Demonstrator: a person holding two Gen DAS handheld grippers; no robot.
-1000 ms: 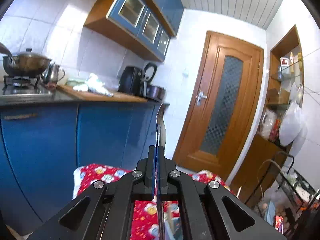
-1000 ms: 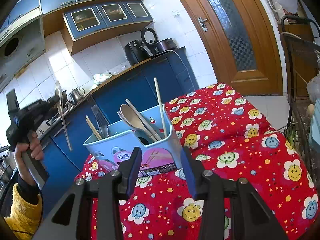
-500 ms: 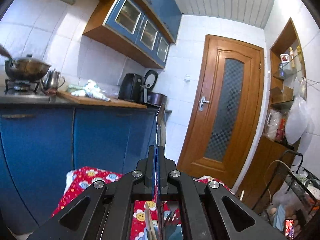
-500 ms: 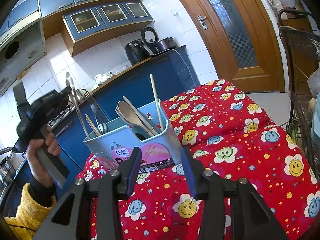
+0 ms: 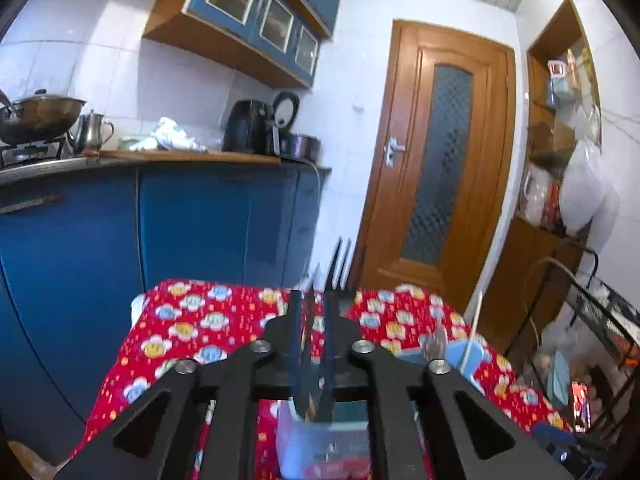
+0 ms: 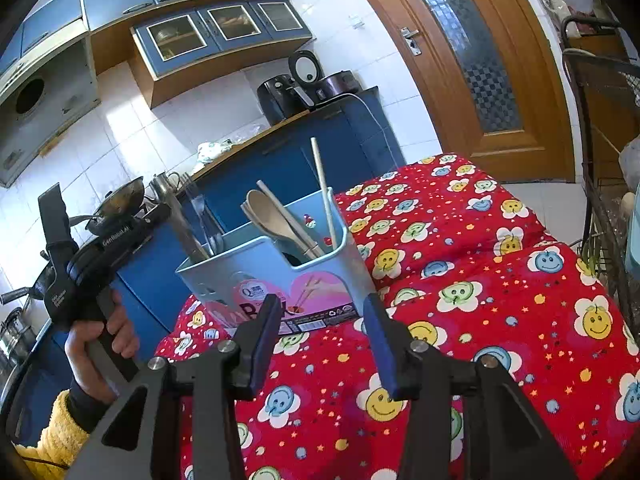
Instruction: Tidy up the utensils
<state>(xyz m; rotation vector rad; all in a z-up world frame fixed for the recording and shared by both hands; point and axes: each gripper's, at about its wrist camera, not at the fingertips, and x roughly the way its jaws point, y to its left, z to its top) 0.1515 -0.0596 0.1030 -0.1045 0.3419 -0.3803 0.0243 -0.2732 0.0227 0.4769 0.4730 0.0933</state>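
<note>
A light blue utensil holder [image 6: 276, 276] stands on the red smiley tablecloth [image 6: 480, 300]. It holds forks [image 6: 200, 212], a wooden spoon [image 6: 268, 216] and chopsticks [image 6: 322, 184]. My left gripper [image 6: 160, 216] stands at the holder's left compartment with a metal spoon [image 6: 180, 220] reaching down into it. In the left wrist view the left gripper [image 5: 314, 312] has its jaws slightly parted around the spoon [image 5: 308, 340], with a fork [image 5: 338, 268] rising just beyond. My right gripper [image 6: 320, 316] is open and empty, just in front of the holder.
A blue kitchen counter [image 5: 160, 208] with a wok [image 5: 36, 116], kettle and air fryer [image 5: 248, 128] runs behind the table. A wooden door [image 5: 444, 160] is at the back. A black wire rack [image 6: 608, 160] stands at the table's right.
My left gripper has swung down and right to the holder, lowering the spoon into the left compartment, and its jaws have parted slightly. The right gripper has stayed still.
</note>
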